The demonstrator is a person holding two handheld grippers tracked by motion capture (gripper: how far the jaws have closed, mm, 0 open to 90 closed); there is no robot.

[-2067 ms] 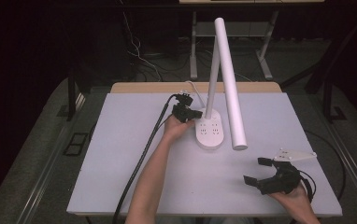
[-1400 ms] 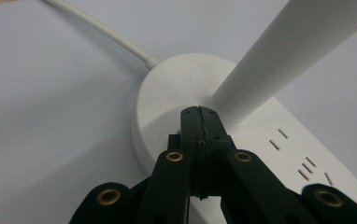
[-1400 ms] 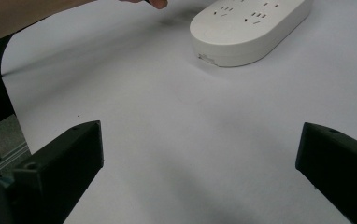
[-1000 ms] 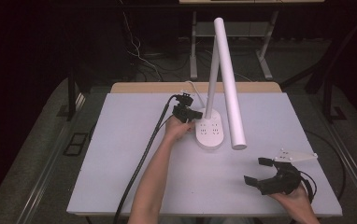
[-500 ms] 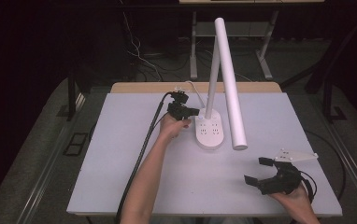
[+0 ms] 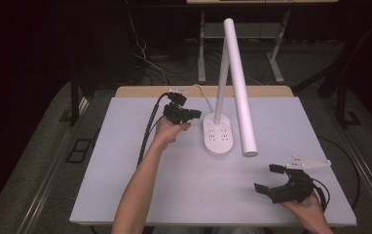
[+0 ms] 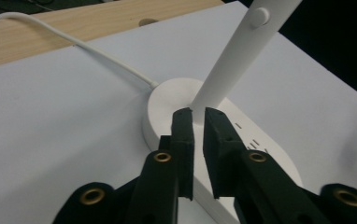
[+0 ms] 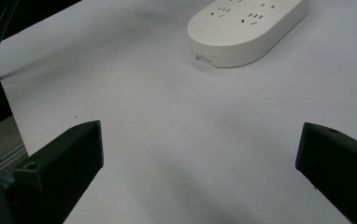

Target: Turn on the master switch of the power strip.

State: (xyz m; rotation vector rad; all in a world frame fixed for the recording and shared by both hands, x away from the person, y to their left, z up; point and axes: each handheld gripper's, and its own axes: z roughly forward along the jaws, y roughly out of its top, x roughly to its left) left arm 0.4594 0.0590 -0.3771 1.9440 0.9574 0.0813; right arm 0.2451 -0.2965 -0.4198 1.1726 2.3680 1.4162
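Left gripper (image 6: 192, 114): jaws nearly together with a thin gap, nothing between them. In the left gripper view (image 7: 198, 122) the tips sit just in front of the foot of the lamp stem (image 7: 235, 56), over the far end of the lamp base (image 7: 167, 100); contact cannot be confirmed.

Right gripper (image 6: 267, 179): jaws wide apart, empty, held low over the near right part of the table (image 6: 140, 195), well apart from the lamp.

Desk lamp – white oval base (image 6: 218, 138) on the table's far centre, long axis running near to far. The stem (image 6: 221, 80) rises from its far end; the tube head (image 6: 240, 83) slopes from a high far end down toward the near right.

View differences – the left gripper view shows a round joint knob (image 7: 259, 16) on the stem and a white cord (image 7: 74, 44) leaving the base toward the wooden far edge (image 7: 74, 21). The right gripper view (image 8: 200, 154) shows socket holes (image 8: 251, 16) on the base top.

No containers in view.
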